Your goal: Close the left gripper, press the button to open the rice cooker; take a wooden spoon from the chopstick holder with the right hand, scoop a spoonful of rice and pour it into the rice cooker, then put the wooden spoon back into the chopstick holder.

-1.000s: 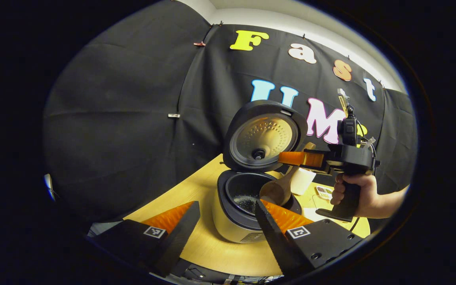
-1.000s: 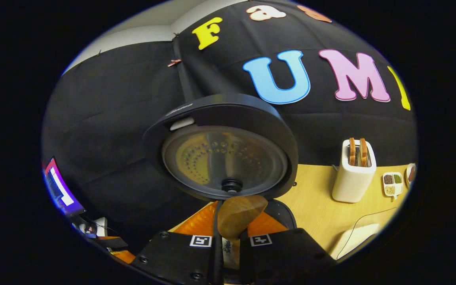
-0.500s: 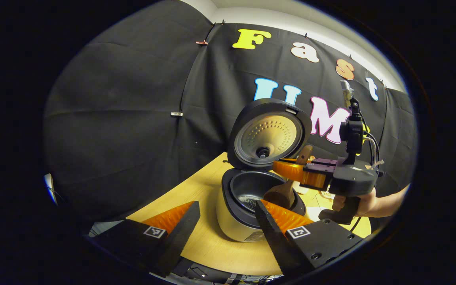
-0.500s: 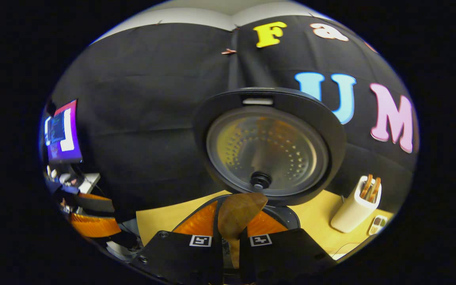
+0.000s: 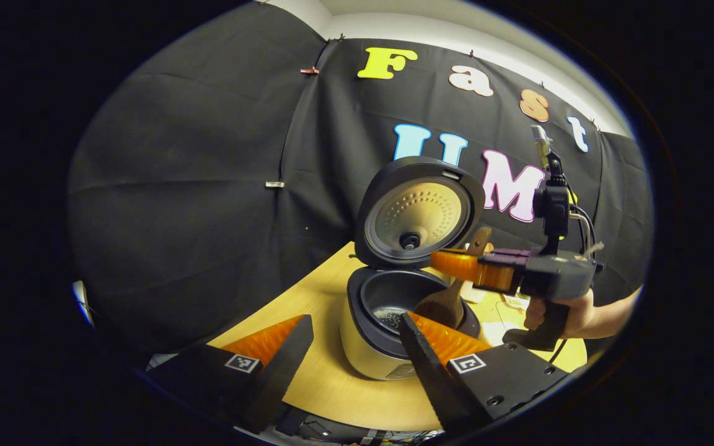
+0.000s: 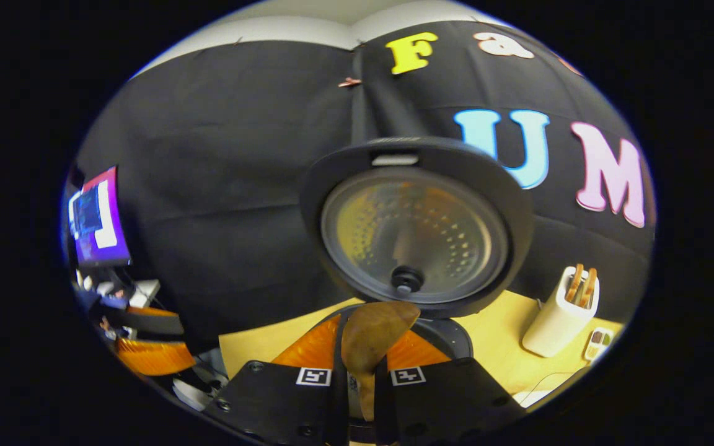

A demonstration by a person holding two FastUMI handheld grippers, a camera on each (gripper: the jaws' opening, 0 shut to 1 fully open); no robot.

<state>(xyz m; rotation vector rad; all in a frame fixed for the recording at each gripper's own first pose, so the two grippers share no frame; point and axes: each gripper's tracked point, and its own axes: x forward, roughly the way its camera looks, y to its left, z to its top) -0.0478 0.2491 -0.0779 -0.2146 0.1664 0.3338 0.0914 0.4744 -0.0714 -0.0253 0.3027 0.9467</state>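
Observation:
The rice cooker [image 5: 366, 356] stands on the wooden table with its lid [image 5: 419, 214] swung up; a little rice lies in the dark pot [image 5: 391, 313]. My right gripper [image 5: 451, 262] reaches in from the right, shut on the handle of the wooden spoon [image 5: 442, 305], whose bowl hangs tilted over the pot's right rim. In the right gripper view the spoon [image 6: 374, 323] sticks out between the fingers of my right gripper [image 6: 366, 348], just under the lid [image 6: 416, 232]. My left gripper [image 5: 355, 319] hovers in front of the cooker, open and holding nothing.
A hand [image 5: 574, 313] holds the right gripper's grip. A white toaster [image 6: 558, 316] with bread slices stands right of the cooker, a small divided dish [image 6: 599, 344] beside it. The left gripper [image 6: 146, 350] and a lit monitor [image 6: 93, 217] lie at the left.
The right gripper turned left and rolled a little, tipping the spoon over the pot; over the last half second it barely shifted. The left gripper stayed almost still.

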